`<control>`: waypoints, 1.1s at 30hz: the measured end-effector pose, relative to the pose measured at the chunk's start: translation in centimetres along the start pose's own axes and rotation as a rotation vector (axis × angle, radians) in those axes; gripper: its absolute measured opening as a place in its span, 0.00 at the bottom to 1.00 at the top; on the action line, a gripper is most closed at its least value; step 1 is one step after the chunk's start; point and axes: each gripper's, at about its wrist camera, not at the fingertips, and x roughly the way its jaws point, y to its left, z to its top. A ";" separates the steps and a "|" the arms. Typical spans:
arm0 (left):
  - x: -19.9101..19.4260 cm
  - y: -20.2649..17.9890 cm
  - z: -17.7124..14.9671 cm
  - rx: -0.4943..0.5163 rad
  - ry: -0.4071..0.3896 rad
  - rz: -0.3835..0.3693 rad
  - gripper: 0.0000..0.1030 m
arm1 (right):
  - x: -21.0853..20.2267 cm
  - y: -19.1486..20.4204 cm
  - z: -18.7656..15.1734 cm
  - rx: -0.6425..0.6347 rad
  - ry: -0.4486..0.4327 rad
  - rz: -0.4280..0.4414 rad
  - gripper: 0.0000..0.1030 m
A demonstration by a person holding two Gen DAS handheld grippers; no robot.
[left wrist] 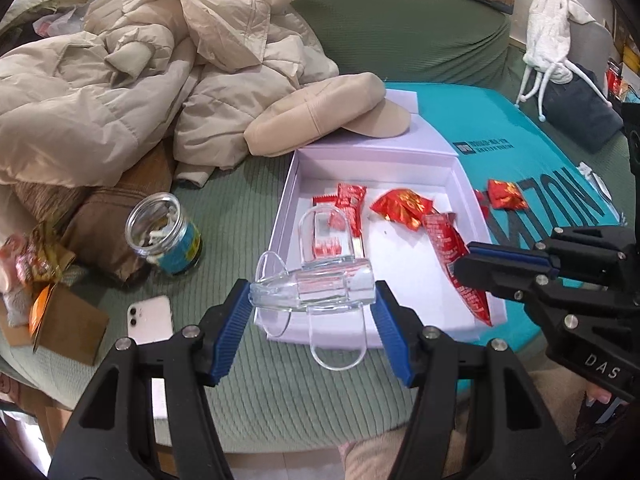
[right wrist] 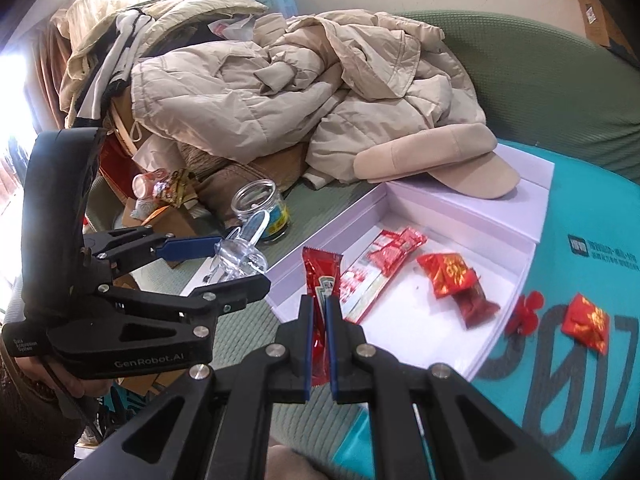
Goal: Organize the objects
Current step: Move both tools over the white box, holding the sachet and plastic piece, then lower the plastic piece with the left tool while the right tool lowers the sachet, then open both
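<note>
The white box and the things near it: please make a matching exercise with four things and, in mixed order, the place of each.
Things:
1. clear plastic piece
2. long red sachet
3. beige cap
4. glass jar

Places:
a. on the green cover, left of the white box
b. in the right gripper
c. on the box's far edge
d. in the left gripper

Pairs: 1-d, 2-b, 3-c, 4-a
</note>
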 end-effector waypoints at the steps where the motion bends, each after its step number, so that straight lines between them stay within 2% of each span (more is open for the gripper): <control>1: 0.5 0.0 0.4 0.000 0.001 -0.001 0.58 | 0.4 -0.3 0.3 -0.001 0.003 0.001 0.05; 20: 8.1 -0.4 6.5 0.026 0.013 0.006 0.58 | 6.0 -6.3 6.4 -0.031 0.013 0.003 0.05; 25: 10.1 -0.8 6.6 0.030 0.052 0.000 0.58 | 7.2 -7.9 5.9 -0.016 0.045 0.011 0.05; 33: 12.6 -3.0 5.6 0.075 0.113 -0.017 0.58 | 8.0 -9.7 3.3 0.016 0.103 0.014 0.05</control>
